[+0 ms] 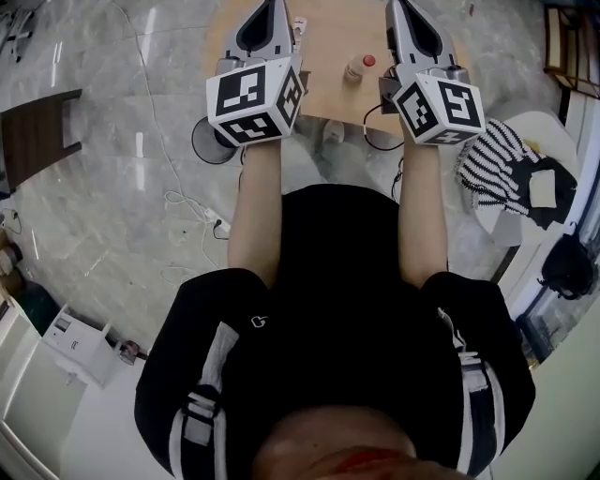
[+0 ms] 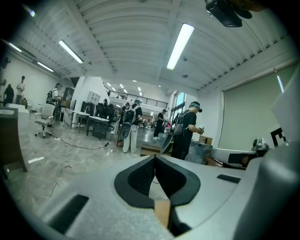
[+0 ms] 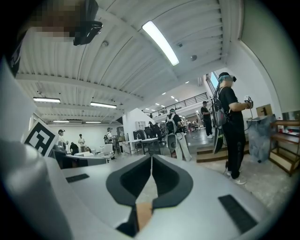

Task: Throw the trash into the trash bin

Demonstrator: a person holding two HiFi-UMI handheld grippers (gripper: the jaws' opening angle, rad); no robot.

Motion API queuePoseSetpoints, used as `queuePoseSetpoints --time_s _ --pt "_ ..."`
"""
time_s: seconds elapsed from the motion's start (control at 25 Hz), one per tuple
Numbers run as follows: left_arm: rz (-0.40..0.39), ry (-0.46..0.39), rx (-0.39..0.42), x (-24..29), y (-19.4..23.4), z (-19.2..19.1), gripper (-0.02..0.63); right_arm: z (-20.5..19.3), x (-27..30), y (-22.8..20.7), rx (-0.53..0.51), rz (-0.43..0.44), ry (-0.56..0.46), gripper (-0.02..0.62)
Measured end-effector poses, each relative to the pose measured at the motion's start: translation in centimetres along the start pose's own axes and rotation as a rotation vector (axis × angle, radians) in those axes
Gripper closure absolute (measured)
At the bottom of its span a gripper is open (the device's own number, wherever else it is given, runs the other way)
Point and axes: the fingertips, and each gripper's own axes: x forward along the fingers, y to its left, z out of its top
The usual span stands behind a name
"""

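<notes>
In the head view both grippers are held side by side over a small wooden table [image 1: 328, 89]. On the table, between them, stands a small pale bottle with a red cap [image 1: 359, 67]. My left gripper [image 1: 274, 7] is to its left and my right gripper [image 1: 401, 7] to its right, both above it and apart from it. The left gripper view shows the left gripper [image 2: 154, 157] with its jaws meeting at the tips and nothing between them. In the right gripper view the right gripper [image 3: 151, 157] is shut and empty as well. I cannot make out a trash bin.
A round dark base [image 1: 214, 141] sits on the marble floor under the table's left edge. A white chair with a striped cloth [image 1: 506, 164] stands to the right. A power strip and cables [image 1: 217, 223] lie on the floor at left. Both gripper views show several people standing in a hall.
</notes>
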Motion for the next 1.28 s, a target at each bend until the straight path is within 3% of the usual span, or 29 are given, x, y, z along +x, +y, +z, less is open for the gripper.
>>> queuePoseSetpoints --time_s 0.48,0.96,1.28 --pt "0.015 0.134 -0.076 1.7 4.1 -7.7 0.601 -7.7 2.4 1.5 0.042 -0.007 0.142 0.583" --pt "0.107 0.325 -0.176 0.4 9.2 -20.3 0.601 -20.6 2.8 4.6 0.111 0.061 0.376 0.583" --pt "0.141 0.412 -0.198 0.5 11.8 -27.5 0.601 -28.1 3.7 5.6 0.143 0.081 0.473 0.583"
